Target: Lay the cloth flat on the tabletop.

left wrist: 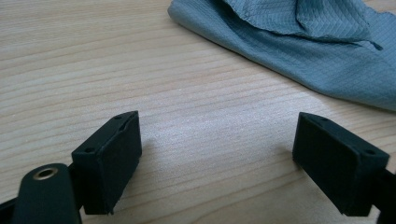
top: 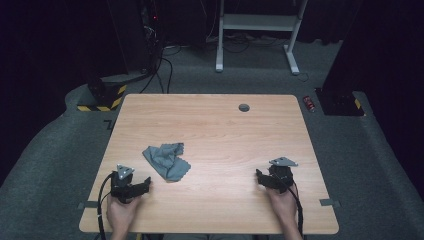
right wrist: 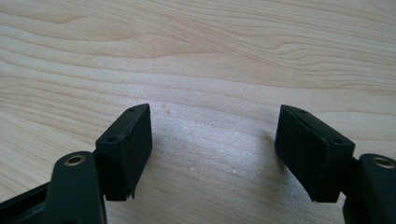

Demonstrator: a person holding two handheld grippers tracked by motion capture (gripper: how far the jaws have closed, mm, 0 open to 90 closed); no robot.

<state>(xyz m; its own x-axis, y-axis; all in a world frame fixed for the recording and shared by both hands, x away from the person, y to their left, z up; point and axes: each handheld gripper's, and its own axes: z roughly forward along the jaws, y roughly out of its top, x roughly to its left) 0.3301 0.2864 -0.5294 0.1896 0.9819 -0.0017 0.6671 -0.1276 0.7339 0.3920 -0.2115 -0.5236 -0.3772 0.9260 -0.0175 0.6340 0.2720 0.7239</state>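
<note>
Both grippers sit low at the near edge of the wooden table (top: 215,130). The left gripper (top: 145,183) has its jaws wide apart with nothing between them — the crumpled grey cloth (top: 166,160) lies just beyond it, left of centre. The right gripper (top: 260,176) gapes wide too — bare wood under it, well apart from the cloth.
</note>
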